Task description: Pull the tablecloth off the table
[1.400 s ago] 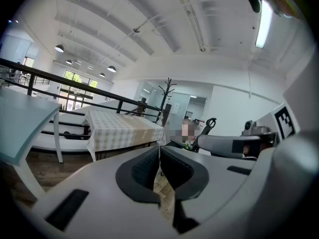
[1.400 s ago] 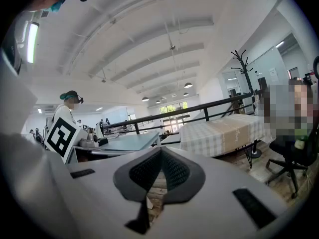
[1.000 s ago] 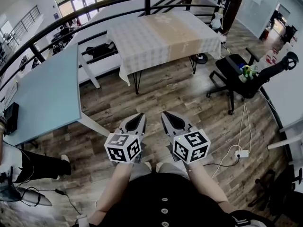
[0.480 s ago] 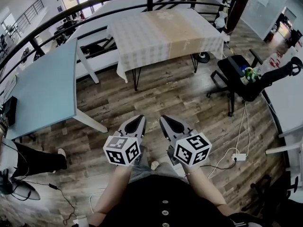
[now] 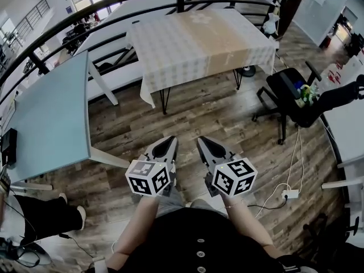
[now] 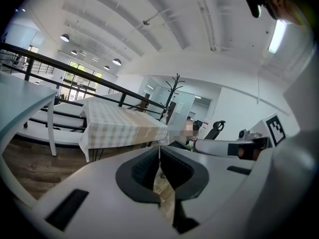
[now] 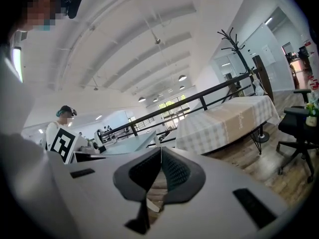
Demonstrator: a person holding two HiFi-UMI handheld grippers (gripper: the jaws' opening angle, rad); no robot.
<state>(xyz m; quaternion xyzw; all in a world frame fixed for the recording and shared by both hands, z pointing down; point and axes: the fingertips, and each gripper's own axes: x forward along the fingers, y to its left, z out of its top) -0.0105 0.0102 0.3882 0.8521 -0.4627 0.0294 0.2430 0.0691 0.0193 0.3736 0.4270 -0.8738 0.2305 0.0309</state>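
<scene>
A checked white and tan tablecloth (image 5: 199, 41) covers a table on thin black legs at the far side of the room, and it also shows as the tablecloth (image 6: 122, 126) in the left gripper view and the tablecloth (image 7: 229, 121) in the right gripper view. My left gripper (image 5: 170, 140) and right gripper (image 5: 200, 139) hang side by side above the wooden floor, well short of the table. Both point toward it, shut, with nothing between their fingers.
A long pale blue table (image 5: 48, 115) stands at the left. A black office chair (image 5: 298, 98) sits at the right, near a white cable and power strip (image 5: 289, 194) on the floor. A curved black railing (image 5: 85, 19) runs behind the table. A seated person's leg (image 5: 40, 215) shows at lower left.
The view has moved a little closer to the covered table, which now sits larger in the head view. Both grippers keep their place side by side and stay shut.
</scene>
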